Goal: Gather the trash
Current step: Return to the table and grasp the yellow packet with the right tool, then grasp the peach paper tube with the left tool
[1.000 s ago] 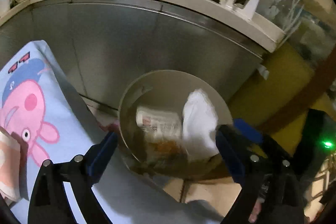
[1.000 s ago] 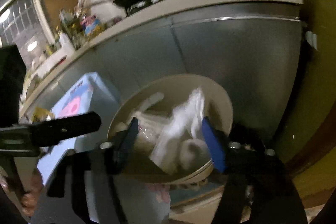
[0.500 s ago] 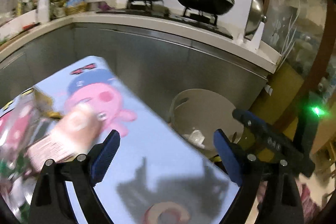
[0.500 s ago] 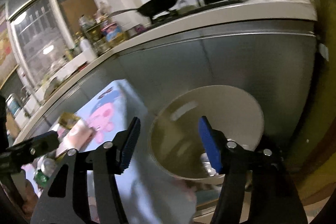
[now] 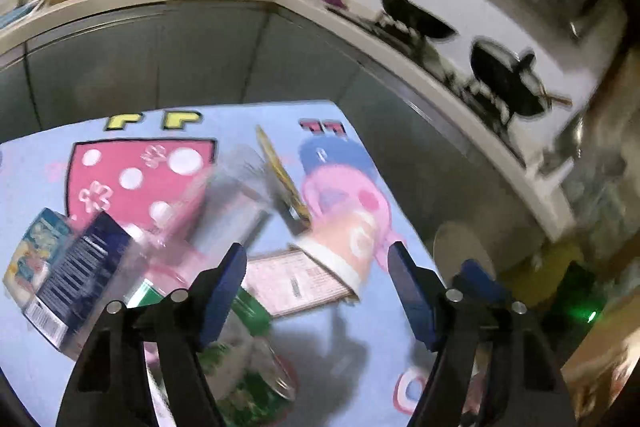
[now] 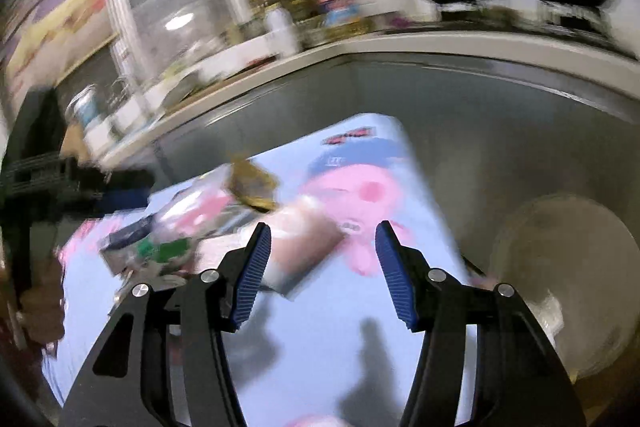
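Observation:
Both views are motion-blurred. Trash lies on a light blue cartoon-print table (image 5: 352, 339): a dark blue carton (image 5: 76, 267), a green wrapper (image 5: 248, 311), a peach-and-white packet (image 5: 344, 247), a yellow wrapper (image 5: 280, 175) and clear plastic (image 5: 236, 195). My left gripper (image 5: 316, 291) is open and empty above the packet. My right gripper (image 6: 322, 271) is open and empty over the same packet (image 6: 304, 239) on the table (image 6: 340, 347). The beige trash bin (image 6: 568, 287) stands right of the table, and its rim also shows in the left wrist view (image 5: 460, 247).
A steel-fronted kitchen counter (image 5: 400, 67) curves behind the table, with black pans (image 5: 504, 79) on a stove and bottles at the back. The right gripper's fingers (image 5: 476, 279) show at the table's right edge in the left wrist view.
Both grippers have swung left, from over the bin to over the table. The bin has slid to the right edge of both views. Both stayed open.

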`<control>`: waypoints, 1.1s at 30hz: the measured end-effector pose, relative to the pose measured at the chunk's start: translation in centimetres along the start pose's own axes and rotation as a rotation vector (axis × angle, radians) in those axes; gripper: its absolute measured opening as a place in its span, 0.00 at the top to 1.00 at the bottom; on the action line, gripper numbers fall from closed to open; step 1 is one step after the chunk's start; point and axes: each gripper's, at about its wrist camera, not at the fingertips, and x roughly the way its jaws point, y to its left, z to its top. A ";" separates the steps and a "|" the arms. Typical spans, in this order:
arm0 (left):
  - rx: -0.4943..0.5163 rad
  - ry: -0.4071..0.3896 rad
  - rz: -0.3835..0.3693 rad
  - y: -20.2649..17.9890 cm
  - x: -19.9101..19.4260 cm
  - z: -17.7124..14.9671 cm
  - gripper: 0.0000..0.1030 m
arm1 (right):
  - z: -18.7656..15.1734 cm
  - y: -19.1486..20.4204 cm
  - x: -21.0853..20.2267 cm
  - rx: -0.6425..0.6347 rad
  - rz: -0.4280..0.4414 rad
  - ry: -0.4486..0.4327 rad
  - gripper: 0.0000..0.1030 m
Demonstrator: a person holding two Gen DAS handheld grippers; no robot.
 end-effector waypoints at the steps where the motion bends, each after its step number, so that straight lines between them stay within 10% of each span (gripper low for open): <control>1: -0.008 -0.025 0.009 0.5 -0.5 0.3 0.29 | 0.7 1.5 1.3 -0.049 0.025 0.017 0.48; 12: -0.024 -0.089 0.077 6.2 -3.2 0.1 0.29 | 4.9 8.4 14.5 -0.267 0.082 0.242 0.54; 15: -0.006 -0.074 0.079 6.6 -2.8 0.0 0.29 | 4.9 8.3 16.9 -0.270 0.082 0.299 0.98; 16: 0.002 -0.065 0.073 6.5 -2.3 -0.1 0.29 | 5.0 8.1 17.2 -0.261 0.086 0.302 0.99; 24: 0.099 0.029 0.039 2.9 1.7 -0.5 0.28 | 8.6 1.7 9.9 -0.076 0.015 0.000 0.99; 33: 0.285 0.141 0.062 -4.8 9.5 -0.6 0.10 | 6.6 -5.7 0.7 0.083 -0.008 -0.105 0.99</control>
